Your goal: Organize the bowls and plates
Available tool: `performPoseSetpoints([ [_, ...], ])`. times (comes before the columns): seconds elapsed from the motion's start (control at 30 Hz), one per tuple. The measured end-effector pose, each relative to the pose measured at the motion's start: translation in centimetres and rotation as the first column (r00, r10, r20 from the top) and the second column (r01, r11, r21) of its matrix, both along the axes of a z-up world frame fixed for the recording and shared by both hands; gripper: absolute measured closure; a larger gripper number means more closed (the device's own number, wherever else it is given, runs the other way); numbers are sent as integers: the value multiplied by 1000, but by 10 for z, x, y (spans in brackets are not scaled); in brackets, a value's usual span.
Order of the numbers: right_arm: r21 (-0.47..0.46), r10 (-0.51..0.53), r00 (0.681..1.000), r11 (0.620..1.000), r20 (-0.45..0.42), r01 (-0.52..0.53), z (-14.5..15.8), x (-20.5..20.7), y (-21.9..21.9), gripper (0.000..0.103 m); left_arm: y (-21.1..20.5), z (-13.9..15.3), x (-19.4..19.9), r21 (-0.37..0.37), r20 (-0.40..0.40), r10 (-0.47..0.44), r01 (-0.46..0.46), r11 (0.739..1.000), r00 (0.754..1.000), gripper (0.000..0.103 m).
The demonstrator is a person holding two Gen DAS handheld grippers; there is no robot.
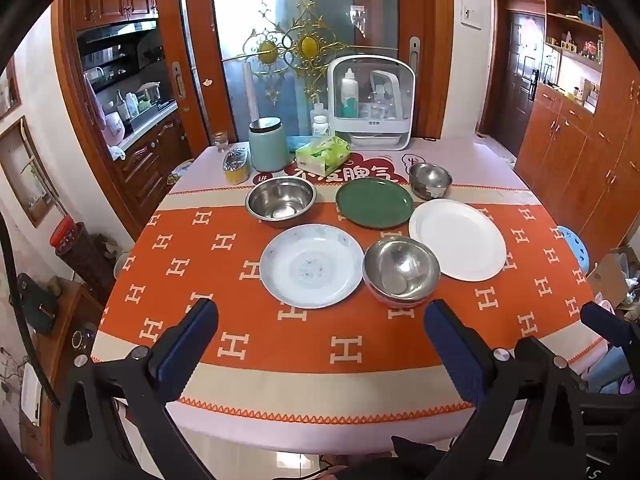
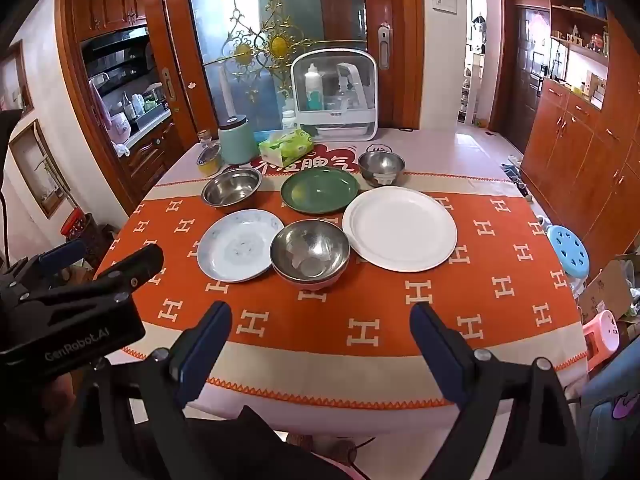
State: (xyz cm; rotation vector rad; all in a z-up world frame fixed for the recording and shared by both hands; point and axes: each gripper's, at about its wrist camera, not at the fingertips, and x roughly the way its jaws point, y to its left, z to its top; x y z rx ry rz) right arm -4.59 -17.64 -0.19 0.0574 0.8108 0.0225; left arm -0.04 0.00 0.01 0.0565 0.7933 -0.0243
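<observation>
Items lying on the surface (image 1: pixel 520 340), under an orange patterned cloth, left to right:

- Wide steel bowl (image 1: pixel 281 201), far row, sitting alone, nothing in it.
- Pale patterned plate (image 1: pixel 312 266), near row, lying flat, nothing on it.
- Green plate (image 1: pixel 375 201), far row, lying between the wide bowl and the small one.
- Steel bowl (image 1: pixel 401 270), near row, sitting inside what looks like a pink bowl (image 2: pixel 310 280); this is the only nesting showing.
- Small steel bowl (image 1: pixel 430 179), far row, standing just behind the white plate.
- White plate (image 1: pixel 457 239), largest, lying flat at the right.

Left gripper (image 1: pixel 320 344): hanging over the near edge, jaws spread wide, carrying nothing.
Right gripper (image 2: pixel 320 340): likewise hanging at the near edge, jaws wide, carrying nothing.

Progress, as I judge it: barely begun. Three plates are lying separately and unstacked; two steel bowls are standing apart from the nested pair. Stacking the plates and gathering the bowls is all remaining.
</observation>
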Motion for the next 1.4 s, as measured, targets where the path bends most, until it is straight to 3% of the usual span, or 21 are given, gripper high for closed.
performPoseSetpoints([
  [1.4,-11,-1,1000,1000,-4,1,0,2,3,12,0,0,0,-2,-6,0,0,1000,1000,1],
])
